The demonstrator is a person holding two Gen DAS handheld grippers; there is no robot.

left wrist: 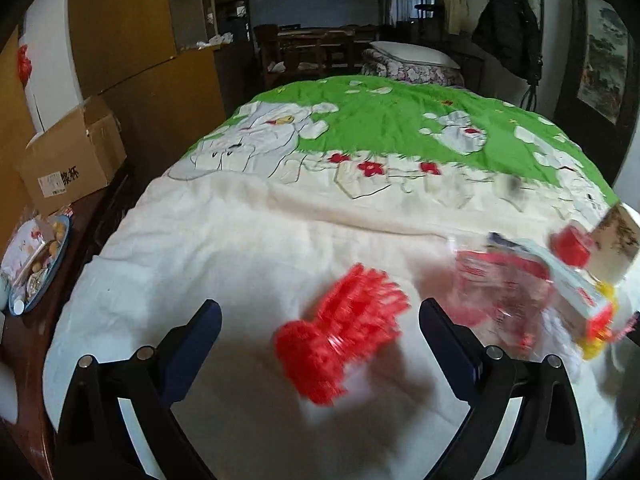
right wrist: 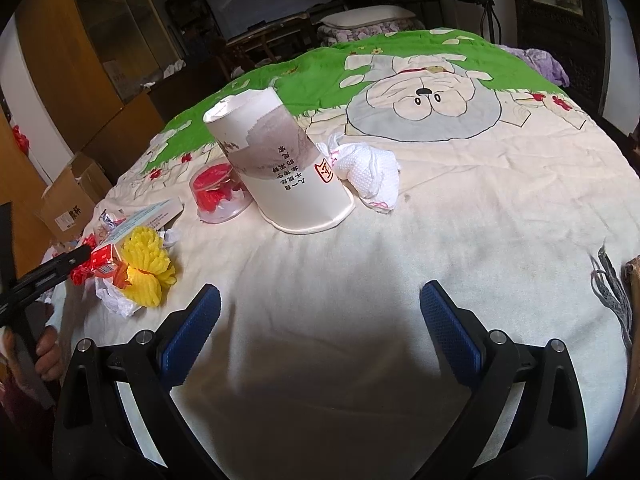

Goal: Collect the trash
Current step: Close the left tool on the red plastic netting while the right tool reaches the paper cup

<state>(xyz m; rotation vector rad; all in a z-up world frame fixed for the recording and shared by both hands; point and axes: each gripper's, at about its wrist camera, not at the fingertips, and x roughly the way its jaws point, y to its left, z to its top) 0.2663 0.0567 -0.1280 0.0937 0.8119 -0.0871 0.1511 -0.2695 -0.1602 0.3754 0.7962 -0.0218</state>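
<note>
On the left wrist view, my left gripper [left wrist: 320, 316] is spread wide, holding nothing. 1 red foam net sleeve [left wrist: 340, 332] lies blurry on the cream bed cover [left wrist: 224, 248] between its fingers. On the right wrist view, my right gripper [right wrist: 320, 304] is spread wide over bare cover, with 1 upside-down white paper cup [right wrist: 280, 164] well ahead.

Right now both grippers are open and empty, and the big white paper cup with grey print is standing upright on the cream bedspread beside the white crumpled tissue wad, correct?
Not quite. The right wrist view shows the big white paper cup with grey print upside down, rim on the cream bedspread, tilted. The rest holds: the white crumpled tissue wad lies beside it, and the left gripper and right gripper are open and empty.
</note>
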